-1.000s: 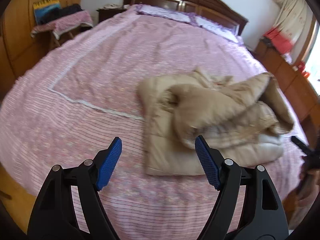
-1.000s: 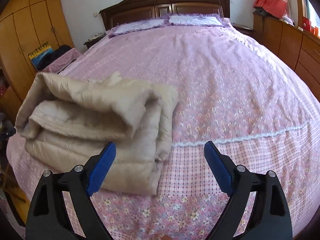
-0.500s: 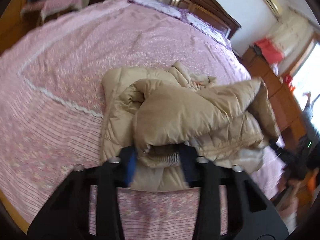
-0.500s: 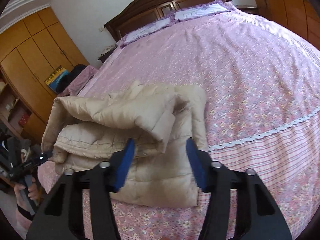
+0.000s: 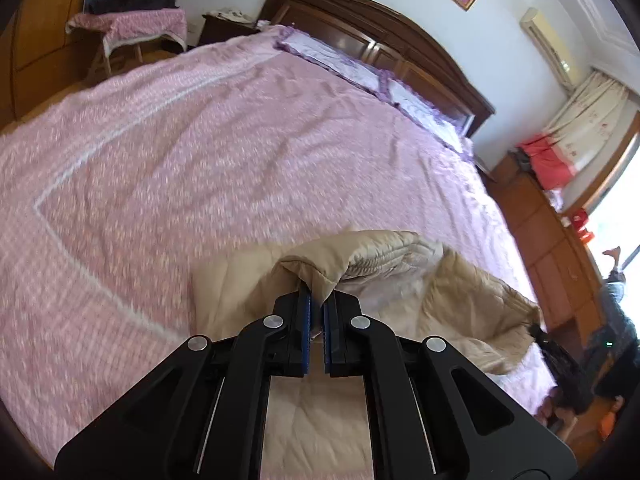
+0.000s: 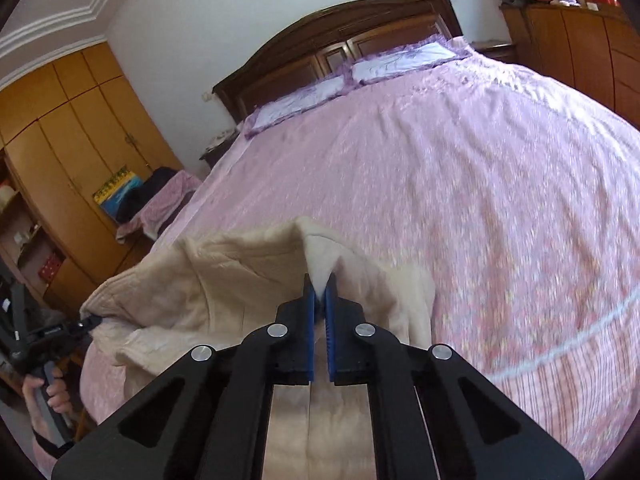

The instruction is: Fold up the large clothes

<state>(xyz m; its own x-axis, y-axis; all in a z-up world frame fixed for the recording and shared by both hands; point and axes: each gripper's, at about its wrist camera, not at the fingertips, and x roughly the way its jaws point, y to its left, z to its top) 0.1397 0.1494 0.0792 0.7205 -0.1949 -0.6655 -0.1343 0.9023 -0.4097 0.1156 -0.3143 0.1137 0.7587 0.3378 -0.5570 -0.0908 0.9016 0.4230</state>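
A beige padded coat (image 5: 380, 256) lies bunched near the front edge of the pink bed (image 5: 200, 160). My left gripper (image 5: 316, 296) has its jaws closing tight on a raised fold of the coat, and the blue pads pinch the cloth. In the right wrist view, my right gripper (image 6: 319, 286) pinches another lifted edge of the coat (image 6: 240, 280) in the same way. Each view shows the other gripper at the coat's far corner: the right gripper (image 5: 534, 330) and the left gripper (image 6: 90, 322), with a hand (image 6: 52, 392) on the left one's handle.
The pink bedspread (image 6: 480, 180) stretches flat to two pillows (image 6: 360, 76) and a dark wooden headboard (image 5: 380, 28). A stool with a pink cloth (image 5: 132, 24) and orange wardrobes (image 6: 80, 120) stand left of the bed. Wooden cabinets (image 5: 560, 248) line the right.
Both grippers went from wide open to shut on folds of the coat. They then rose, lifting the pinched edges off the bed and tipping the views upward.
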